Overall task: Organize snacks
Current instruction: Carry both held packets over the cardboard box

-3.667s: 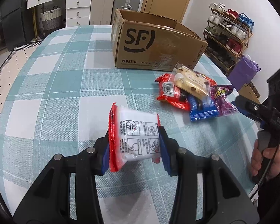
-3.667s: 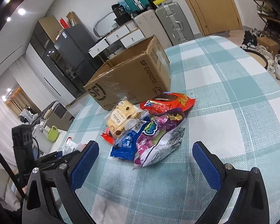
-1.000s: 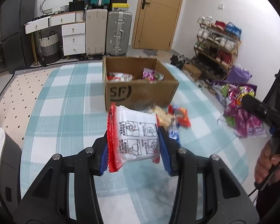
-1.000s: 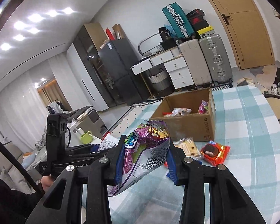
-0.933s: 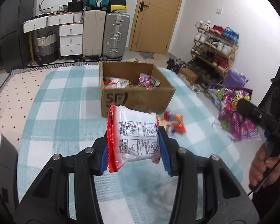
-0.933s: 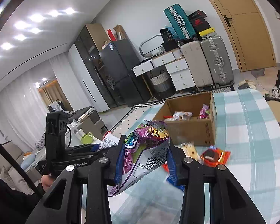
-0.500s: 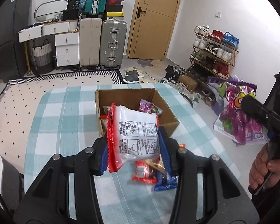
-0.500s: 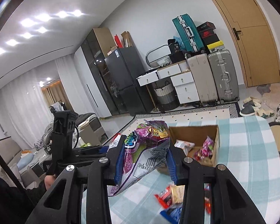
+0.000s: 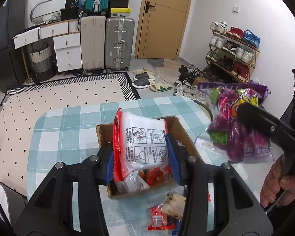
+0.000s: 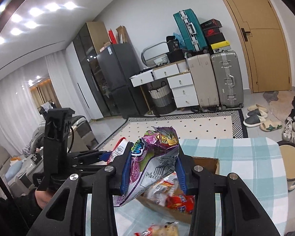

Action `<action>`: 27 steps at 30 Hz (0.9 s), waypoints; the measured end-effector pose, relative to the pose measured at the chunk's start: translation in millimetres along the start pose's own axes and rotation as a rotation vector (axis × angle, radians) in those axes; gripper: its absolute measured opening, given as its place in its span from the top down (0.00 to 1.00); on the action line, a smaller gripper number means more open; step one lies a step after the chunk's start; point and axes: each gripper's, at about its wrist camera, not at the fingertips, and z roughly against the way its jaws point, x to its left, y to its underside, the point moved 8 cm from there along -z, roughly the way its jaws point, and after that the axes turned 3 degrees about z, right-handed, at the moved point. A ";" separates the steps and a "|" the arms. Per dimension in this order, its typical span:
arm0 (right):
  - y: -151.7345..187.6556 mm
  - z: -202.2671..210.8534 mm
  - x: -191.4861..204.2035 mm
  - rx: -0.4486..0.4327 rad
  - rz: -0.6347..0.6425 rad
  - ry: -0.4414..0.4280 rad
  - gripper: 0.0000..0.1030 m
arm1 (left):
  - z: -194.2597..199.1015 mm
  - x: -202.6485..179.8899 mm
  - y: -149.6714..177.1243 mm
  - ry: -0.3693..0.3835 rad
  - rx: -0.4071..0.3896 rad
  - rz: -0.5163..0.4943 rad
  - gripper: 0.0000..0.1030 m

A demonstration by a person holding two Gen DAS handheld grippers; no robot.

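My left gripper [image 9: 141, 157] is shut on a white snack pack with red edges [image 9: 141, 143], held in the air above the open cardboard box [image 9: 103, 137]. My right gripper [image 10: 153, 171] is shut on a purple candy bag [image 10: 157, 157], also raised over the cardboard box [image 10: 206, 164]. In the left wrist view the purple candy bag [image 9: 234, 122] hangs at the right in the other gripper, with a hand [image 9: 279, 182] below it. The box holds several snack packs [image 10: 177, 196]. Loose snacks [image 9: 167, 212] lie on the checked tablecloth in front of the box.
The table [image 9: 64, 129] has a teal and white checked cloth. On the floor beyond lie a dotted rug [image 9: 59, 94] and slippers [image 9: 145, 78]. Suitcases [image 9: 118, 43], drawers and a shoe rack [image 9: 232, 49] line the walls. A round stool [image 10: 291, 161] stands right of the table.
Both grippers have risen and moved toward the box with their packs; the box, seen from in front a second ago, now lies below them with its inside in view.
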 end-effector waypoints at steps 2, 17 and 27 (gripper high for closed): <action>0.5 -18.9 -14.4 0.023 -0.017 0.006 0.62 | -20.1 2.0 -7.6 -0.005 0.017 -0.006 0.60; 55.2 -103.4 -79.0 0.171 -0.050 0.093 0.62 | -134.8 12.7 13.4 -0.011 0.168 -0.004 0.60; 77.4 -120.5 -84.8 0.215 -0.028 0.113 0.61 | -156.8 20.2 24.6 -0.021 0.192 -0.003 0.59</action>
